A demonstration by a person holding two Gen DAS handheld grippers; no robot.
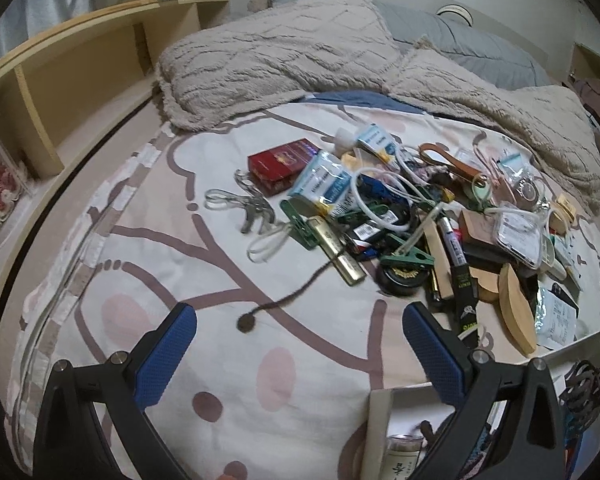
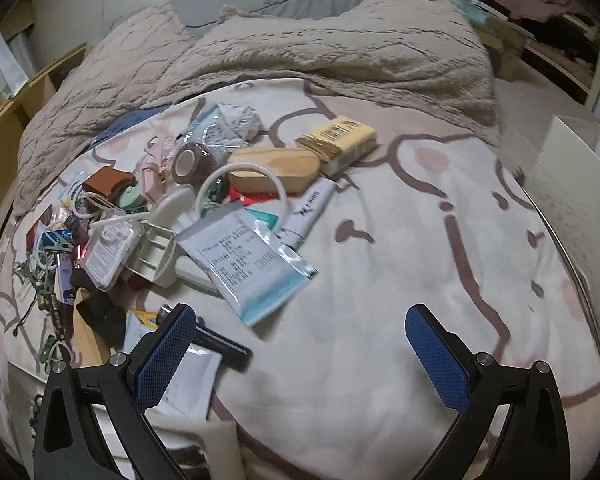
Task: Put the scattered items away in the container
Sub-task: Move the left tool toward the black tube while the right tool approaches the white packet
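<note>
A heap of small items lies on a patterned bedsheet. In the left wrist view it holds a red box (image 1: 282, 164), a gold lighter (image 1: 340, 254), a black round tin (image 1: 404, 278) and a wooden oval piece (image 1: 516, 312). My left gripper (image 1: 300, 354) is open and empty above the sheet, short of the heap. A white container (image 1: 380, 412) with a few things inside sits under its right finger. In the right wrist view, a printed sachet (image 2: 248, 264), a yellow pack (image 2: 342, 140) and a brown tape roll (image 2: 194, 162) lie ahead. My right gripper (image 2: 300, 356) is open and empty.
A rumpled beige blanket (image 1: 284, 60) covers the far half of the bed. A wooden shelf unit (image 1: 60, 76) runs along the left side. A white box (image 2: 576, 184) stands at the right edge of the bed. A brown cord (image 1: 284, 302) trails from the heap.
</note>
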